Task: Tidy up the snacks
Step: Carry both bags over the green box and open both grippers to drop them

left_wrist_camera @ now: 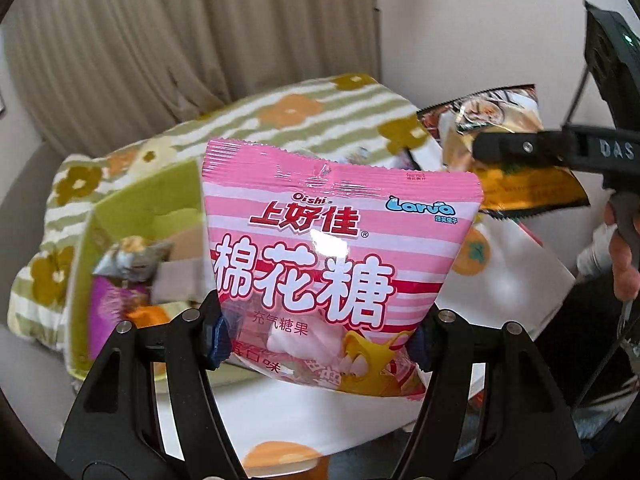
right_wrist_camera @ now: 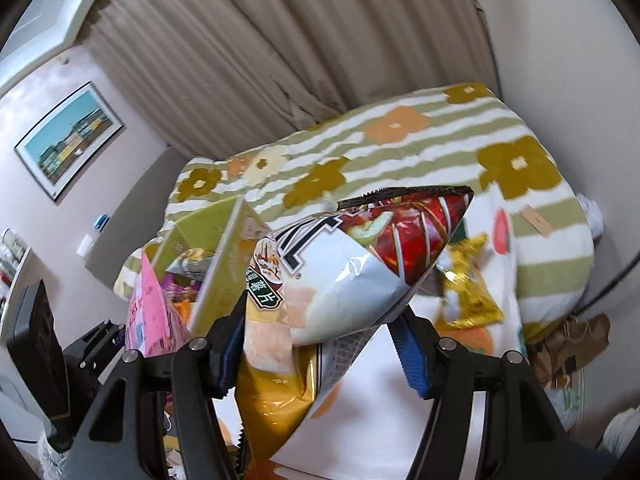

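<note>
Behind both held packets, green box (left_wrist_camera: 132, 216) fronts flowered blanket (right_wrist_camera: 400, 140).

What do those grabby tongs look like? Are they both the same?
Yes, they match. The left tongs and right tongs are black plastic, with triangular cut-outs, round silver screws and ribbed blue pads on the fingertips. Seen from the left camera, the right one's black arm has white letters "DAS", a small green light and thin black cables beside it.
</note>
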Action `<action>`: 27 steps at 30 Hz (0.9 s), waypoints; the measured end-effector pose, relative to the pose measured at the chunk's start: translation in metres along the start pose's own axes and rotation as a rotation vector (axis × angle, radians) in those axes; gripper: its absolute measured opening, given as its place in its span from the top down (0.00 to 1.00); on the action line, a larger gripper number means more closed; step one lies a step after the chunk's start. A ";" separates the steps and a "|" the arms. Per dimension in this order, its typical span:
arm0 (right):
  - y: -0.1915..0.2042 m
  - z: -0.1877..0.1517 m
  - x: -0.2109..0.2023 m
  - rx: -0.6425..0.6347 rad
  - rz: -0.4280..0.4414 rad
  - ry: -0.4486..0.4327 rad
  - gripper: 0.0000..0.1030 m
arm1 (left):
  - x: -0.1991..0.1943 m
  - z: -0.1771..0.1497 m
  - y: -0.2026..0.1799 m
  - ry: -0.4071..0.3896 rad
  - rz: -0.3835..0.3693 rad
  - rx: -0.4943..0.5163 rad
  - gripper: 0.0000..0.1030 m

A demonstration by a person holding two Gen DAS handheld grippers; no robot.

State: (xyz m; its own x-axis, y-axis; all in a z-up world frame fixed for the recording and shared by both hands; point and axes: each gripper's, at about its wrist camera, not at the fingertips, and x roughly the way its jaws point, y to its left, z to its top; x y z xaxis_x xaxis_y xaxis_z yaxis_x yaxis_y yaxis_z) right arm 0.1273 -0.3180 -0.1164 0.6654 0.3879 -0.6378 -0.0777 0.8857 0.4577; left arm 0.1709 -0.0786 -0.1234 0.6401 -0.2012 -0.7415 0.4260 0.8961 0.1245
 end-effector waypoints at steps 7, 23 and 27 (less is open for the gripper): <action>0.066 0.018 0.025 -0.094 0.057 -0.002 0.42 | -0.012 0.007 0.080 0.000 0.070 -0.086 0.38; 0.214 0.041 0.155 -0.178 0.050 0.065 0.42 | 0.041 0.015 0.262 0.079 0.055 -0.177 0.38; 0.223 0.042 0.180 -0.160 0.020 0.098 0.42 | 0.069 0.026 0.283 0.099 0.010 -0.179 0.38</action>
State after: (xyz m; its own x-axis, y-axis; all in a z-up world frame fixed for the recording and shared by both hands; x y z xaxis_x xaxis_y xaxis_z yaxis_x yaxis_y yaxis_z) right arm 0.2609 -0.0610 -0.1036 0.5880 0.4216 -0.6902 -0.2125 0.9039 0.3711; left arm 0.3522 0.1505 -0.1222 0.5737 -0.1600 -0.8033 0.2939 0.9556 0.0196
